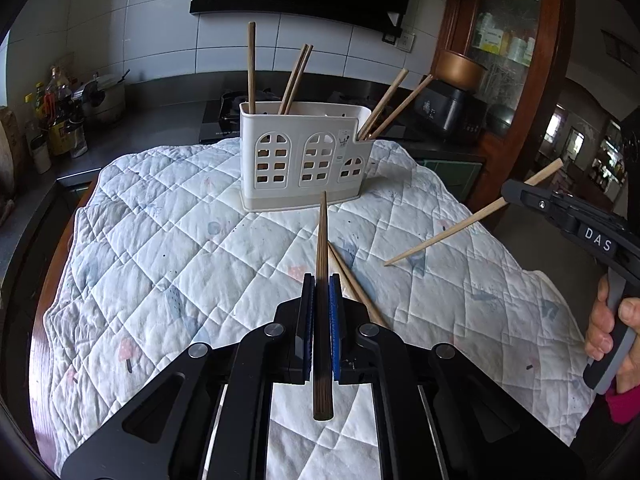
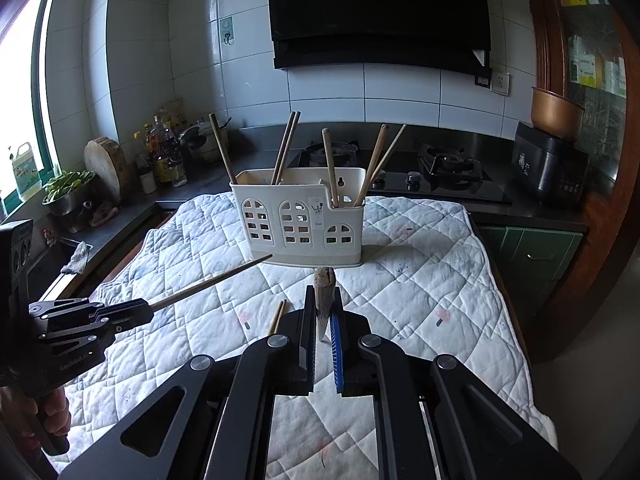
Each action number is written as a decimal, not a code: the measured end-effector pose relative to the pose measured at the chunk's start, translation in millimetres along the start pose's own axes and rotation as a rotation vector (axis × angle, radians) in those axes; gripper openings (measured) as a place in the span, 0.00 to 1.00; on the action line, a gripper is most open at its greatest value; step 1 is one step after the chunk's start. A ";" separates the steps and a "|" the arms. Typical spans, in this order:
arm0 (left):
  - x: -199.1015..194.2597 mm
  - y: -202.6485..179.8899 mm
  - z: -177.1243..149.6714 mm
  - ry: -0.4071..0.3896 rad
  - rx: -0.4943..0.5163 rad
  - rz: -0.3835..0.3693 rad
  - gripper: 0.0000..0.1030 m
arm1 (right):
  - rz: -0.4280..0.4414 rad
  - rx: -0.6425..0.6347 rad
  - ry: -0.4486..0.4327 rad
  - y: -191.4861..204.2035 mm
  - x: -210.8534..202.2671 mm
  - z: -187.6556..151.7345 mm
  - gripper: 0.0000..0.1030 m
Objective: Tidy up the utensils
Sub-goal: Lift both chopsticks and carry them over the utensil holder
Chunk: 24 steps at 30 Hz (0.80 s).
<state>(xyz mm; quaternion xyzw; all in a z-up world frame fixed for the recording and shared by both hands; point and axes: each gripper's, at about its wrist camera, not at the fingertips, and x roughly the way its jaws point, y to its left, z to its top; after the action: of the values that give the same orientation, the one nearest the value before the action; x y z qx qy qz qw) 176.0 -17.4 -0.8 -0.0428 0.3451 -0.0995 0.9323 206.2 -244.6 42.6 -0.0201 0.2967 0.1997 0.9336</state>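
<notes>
A white utensil holder (image 1: 304, 156) with arched windows stands on the quilted cloth (image 1: 160, 240) and holds several chopsticks; it also shows in the right wrist view (image 2: 298, 220). My left gripper (image 1: 321, 280) is shut on a dark chopstick (image 1: 322, 264) that points at the holder. My right gripper (image 2: 324, 294) is shut on a light chopstick (image 2: 323, 296), seen end-on; in the left wrist view that chopstick (image 1: 452, 232) slants down to the cloth. A pair of loose chopsticks (image 1: 352, 280) lies on the cloth below my left gripper, also visible in the right wrist view (image 2: 277, 316).
A gas stove (image 2: 436, 176) and dark counter lie behind the table. Bottles (image 2: 164, 152), a pot and a cutting board stand at the far left. A rice cooker (image 2: 548, 164) with a copper pot sits at the right. A range hood (image 2: 380, 12) hangs above.
</notes>
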 end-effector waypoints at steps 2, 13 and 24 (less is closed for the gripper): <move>2.1 3.4 4.8 0.024 0.014 -0.006 0.06 | -0.007 -0.018 0.004 2.2 2.7 3.3 0.06; -25.5 12.7 75.6 -0.008 0.099 0.013 0.06 | 0.012 -0.032 0.008 -15.6 12.1 79.6 0.06; -13.9 25.9 161.2 0.120 0.189 0.080 0.06 | -0.024 -0.027 -0.045 -37.0 24.8 172.3 0.06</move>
<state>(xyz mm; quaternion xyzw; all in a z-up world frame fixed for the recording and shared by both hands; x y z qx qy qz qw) 274.8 12.7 126.4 0.0651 0.3910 -0.0965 0.9130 333.0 -242.8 167.5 -0.0315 0.2725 0.1927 0.9421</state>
